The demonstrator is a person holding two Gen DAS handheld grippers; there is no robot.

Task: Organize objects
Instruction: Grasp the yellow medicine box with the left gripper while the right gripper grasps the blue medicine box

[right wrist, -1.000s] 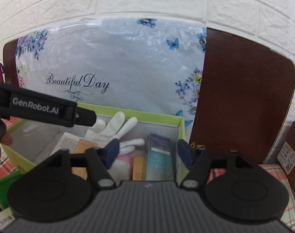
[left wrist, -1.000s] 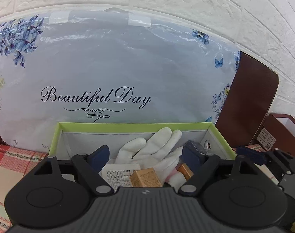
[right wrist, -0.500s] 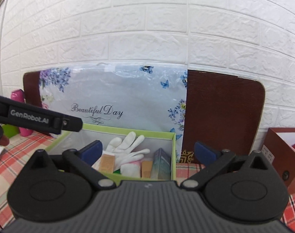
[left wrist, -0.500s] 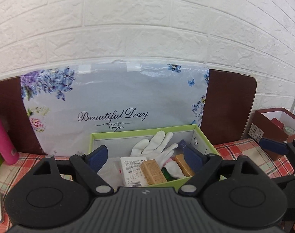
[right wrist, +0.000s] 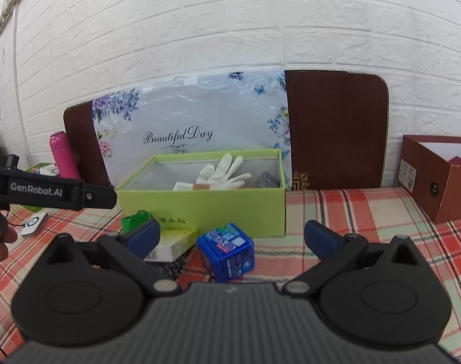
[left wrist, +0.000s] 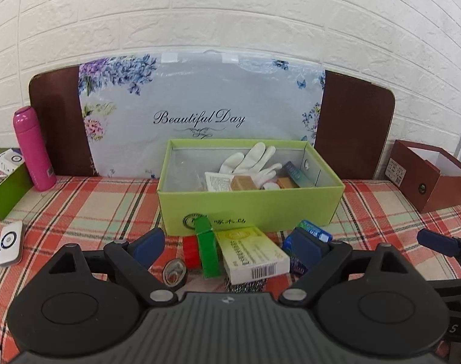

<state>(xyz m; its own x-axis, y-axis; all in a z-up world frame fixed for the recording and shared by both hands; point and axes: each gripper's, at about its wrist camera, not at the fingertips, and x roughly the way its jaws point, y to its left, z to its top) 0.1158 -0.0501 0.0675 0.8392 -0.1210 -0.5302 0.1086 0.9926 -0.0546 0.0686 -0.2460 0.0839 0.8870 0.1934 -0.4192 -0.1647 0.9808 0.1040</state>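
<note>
A lime green box (left wrist: 248, 203) (right wrist: 206, 209) stands on the plaid tablecloth. It holds a white glove (left wrist: 248, 160) (right wrist: 224, 173), small tan boxes and a leaflet. In front of it lie a yellow-green carton (left wrist: 251, 251) (right wrist: 173, 242), a green packet (left wrist: 206, 248), a red item, a tape roll (left wrist: 174, 273) and a blue cube box (right wrist: 227, 251) (left wrist: 312, 230). My left gripper (left wrist: 227, 245) is open and empty, pulled back above these items. My right gripper (right wrist: 230, 236) is open and empty, with the blue cube between its fingers' line of sight.
A brown box (left wrist: 427, 176) (right wrist: 436, 176) stands at the right. A pink bottle (left wrist: 33, 148) (right wrist: 63, 154), a green tray (left wrist: 3, 188) and a white device (left wrist: 9, 242) are at the left. A floral bag and brown board lean against the brick wall.
Both grippers have drawn back and away from the green box, so the loose items in front of it have come into view. Both stay open and empty.
</note>
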